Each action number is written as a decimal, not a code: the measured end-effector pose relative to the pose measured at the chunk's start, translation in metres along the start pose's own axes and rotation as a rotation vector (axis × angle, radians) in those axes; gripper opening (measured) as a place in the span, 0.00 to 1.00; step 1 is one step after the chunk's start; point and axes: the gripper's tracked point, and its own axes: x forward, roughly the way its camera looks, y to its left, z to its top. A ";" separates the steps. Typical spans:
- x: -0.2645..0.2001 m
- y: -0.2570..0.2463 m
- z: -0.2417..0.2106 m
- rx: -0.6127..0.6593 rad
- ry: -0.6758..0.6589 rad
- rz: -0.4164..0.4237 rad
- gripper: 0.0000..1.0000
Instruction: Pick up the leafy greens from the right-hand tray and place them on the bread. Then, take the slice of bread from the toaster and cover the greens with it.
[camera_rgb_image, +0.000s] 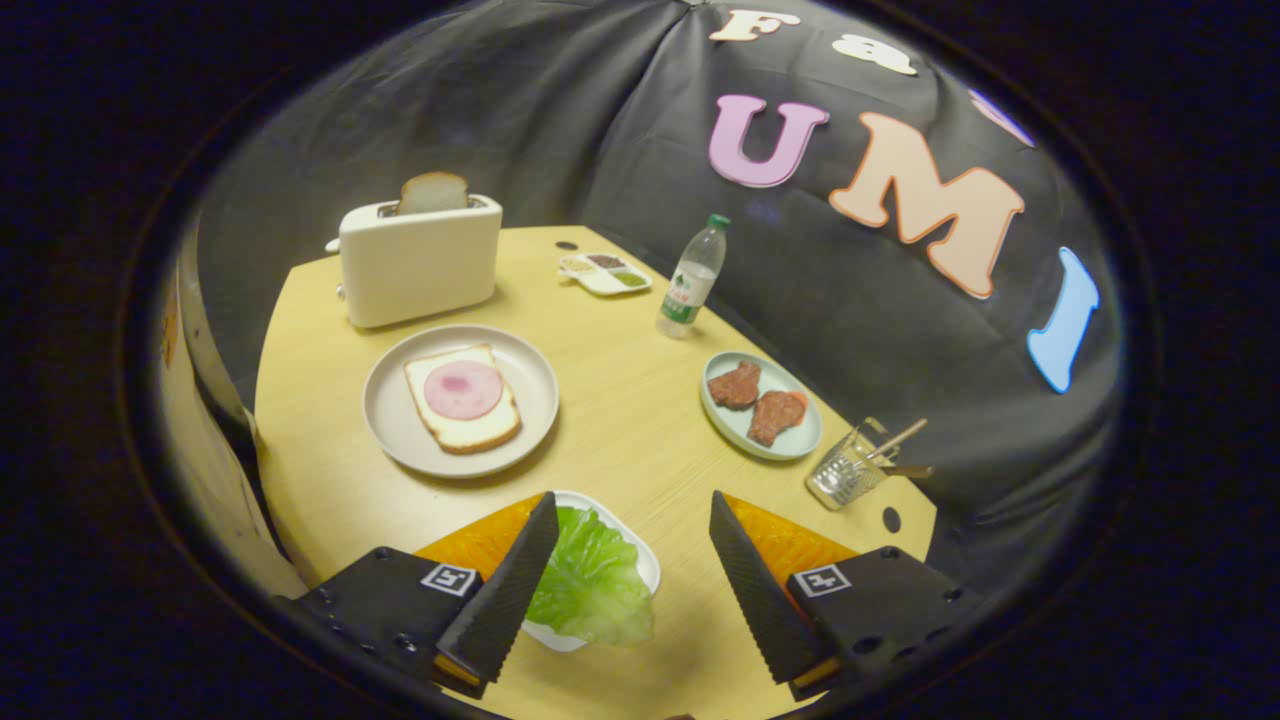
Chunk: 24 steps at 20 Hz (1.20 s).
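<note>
My gripper (633, 515) hangs open above the near edge of the yellow table. The leafy greens (592, 575) lie in a small white tray (643, 560) right by my left finger (515, 580), partly under it; the right finger (755, 585) stands well clear. Beyond the fingers, a round white plate (395, 420) carries a slice of bread (478, 428) topped with a pink ham round (463, 389). Farther back, a white toaster (420, 262) has a second slice of bread (433, 192) sticking up out of its slot.
A pale green plate (795, 440) with two brown meat pieces sits ahead on the right. A glass (846, 472) with sticks stands near the right table edge, a water bottle (692, 277) and a small condiment tray (605, 273) farther back.
</note>
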 end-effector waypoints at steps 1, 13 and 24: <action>0.005 0.004 -0.009 -0.007 0.025 0.024 0.99; 0.044 0.043 -0.076 -0.025 0.225 0.226 0.99; 0.050 0.051 -0.097 0.078 0.294 0.292 0.87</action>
